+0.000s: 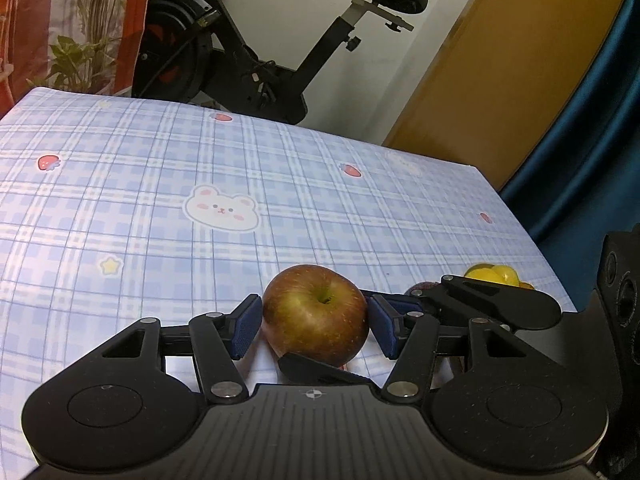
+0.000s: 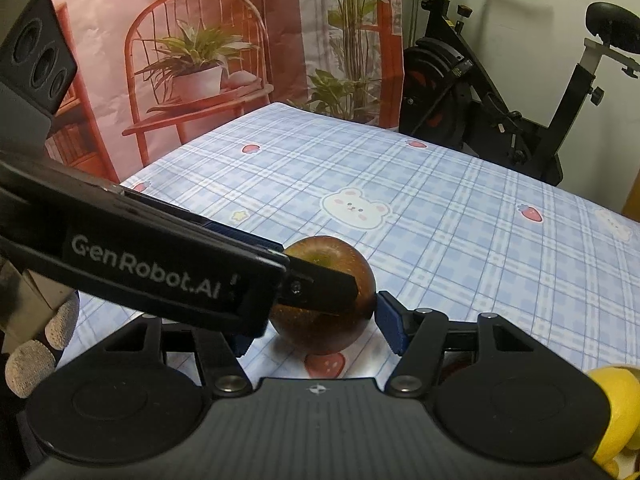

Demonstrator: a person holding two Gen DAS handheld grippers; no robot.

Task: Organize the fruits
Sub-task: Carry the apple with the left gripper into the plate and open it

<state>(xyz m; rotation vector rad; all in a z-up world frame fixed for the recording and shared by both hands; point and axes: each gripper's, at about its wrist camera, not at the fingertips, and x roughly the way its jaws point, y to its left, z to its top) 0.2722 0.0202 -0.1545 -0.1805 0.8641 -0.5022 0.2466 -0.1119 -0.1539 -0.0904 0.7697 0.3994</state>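
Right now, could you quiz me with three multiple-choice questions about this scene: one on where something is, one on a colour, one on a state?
1. Where is the apple? A on the exercise bike; B between the left tongs; C on the floor.
2. What colour are the tongs' pads? A blue; B white; C orange.
3. The apple is: A whole; B sliced; C peeled.

Answers: B, the pads touch both its sides; A, blue shows beside the fruit; A, the visible skin is unbroken, stem hollow up.
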